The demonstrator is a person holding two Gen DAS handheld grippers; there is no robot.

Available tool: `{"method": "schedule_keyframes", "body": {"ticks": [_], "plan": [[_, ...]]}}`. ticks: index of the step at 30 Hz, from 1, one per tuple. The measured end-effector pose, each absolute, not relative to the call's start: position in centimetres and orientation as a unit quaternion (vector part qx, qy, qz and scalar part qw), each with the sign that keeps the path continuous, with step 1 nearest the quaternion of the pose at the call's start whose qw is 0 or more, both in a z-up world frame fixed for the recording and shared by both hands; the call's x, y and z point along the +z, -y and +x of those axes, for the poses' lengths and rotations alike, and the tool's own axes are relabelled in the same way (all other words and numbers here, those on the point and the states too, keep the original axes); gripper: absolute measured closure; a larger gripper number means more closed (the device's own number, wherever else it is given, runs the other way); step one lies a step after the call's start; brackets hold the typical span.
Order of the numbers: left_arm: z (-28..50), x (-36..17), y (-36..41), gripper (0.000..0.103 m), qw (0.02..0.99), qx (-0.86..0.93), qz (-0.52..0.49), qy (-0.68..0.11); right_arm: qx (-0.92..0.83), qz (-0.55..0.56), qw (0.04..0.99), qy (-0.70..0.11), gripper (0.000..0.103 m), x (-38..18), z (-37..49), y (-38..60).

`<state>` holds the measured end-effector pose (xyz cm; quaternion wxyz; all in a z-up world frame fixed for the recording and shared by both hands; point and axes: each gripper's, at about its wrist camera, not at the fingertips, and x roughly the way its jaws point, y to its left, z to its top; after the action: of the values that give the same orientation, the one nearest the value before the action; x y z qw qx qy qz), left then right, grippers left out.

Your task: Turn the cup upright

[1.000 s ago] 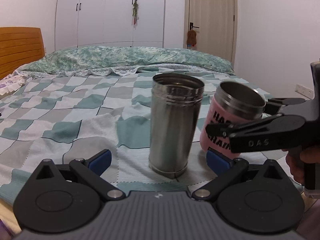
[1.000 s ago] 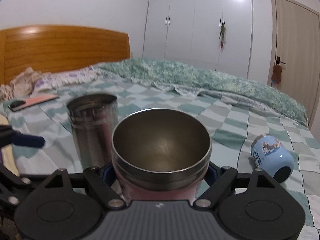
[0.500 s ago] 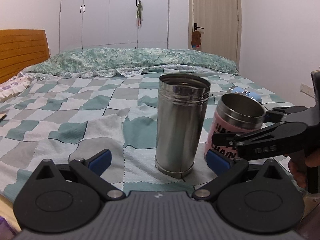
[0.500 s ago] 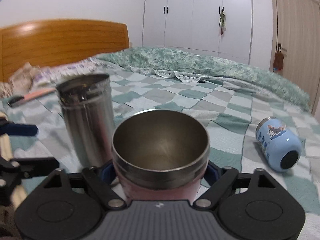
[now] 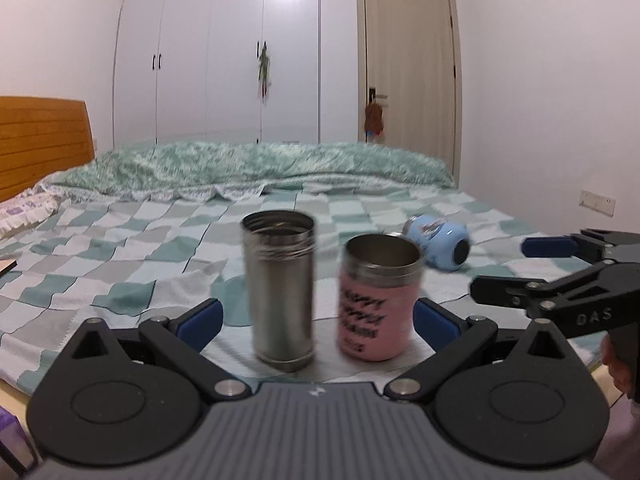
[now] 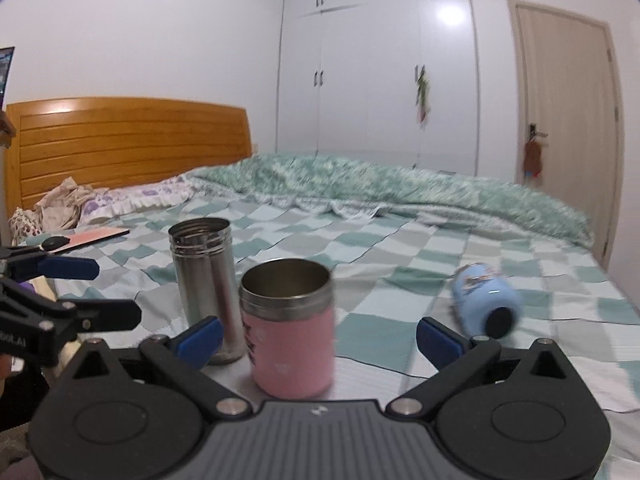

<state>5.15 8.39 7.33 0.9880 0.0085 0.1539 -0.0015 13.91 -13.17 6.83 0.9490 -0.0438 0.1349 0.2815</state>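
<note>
**Three cups on a checked bedspread**

Spread (image 5: 120, 264) of teal, grey and white checks, soft and quilted, over a wide bed; wooden slatted headboard (image 6: 128, 144) far left, white wardrobe (image 5: 216, 52) and pale door (image 5: 408, 80) beyond.

Upright near the edge: pink cup (image 5: 378, 300), steel-rimmed, black lettering on its sleeve, mouth up. Just left of it, tall bare steel cylinder (image 5: 280, 292), threaded at the top, also upright. Farther right, well apart, blue cup (image 6: 484, 304) on its side, glossy, dark mouth toward the near right.

Left gripper (image 5: 316, 316) spread wide, holding nothing. Right gripper (image 6: 320, 334) likewise wide, clear of the pink cup.
</note>
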Motion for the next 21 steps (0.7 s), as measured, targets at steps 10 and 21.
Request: {"method": "schedule_keyframes", "body": {"ticks": [10, 21], "plan": [[3.2, 4.6, -1.4, 0.0, 0.99, -0.027, 0.003, -0.141, 0.214, -0.063, 0.969, -0.105, 0.0, 4.9, 8.1, 21.1], [3.2, 1.2, 1.8, 0.0, 0.994, -0.004, 0.016, -0.107, 0.166, -0.052, 0.979, -0.102, 0.0, 0.5, 6.1, 25.2]]}}
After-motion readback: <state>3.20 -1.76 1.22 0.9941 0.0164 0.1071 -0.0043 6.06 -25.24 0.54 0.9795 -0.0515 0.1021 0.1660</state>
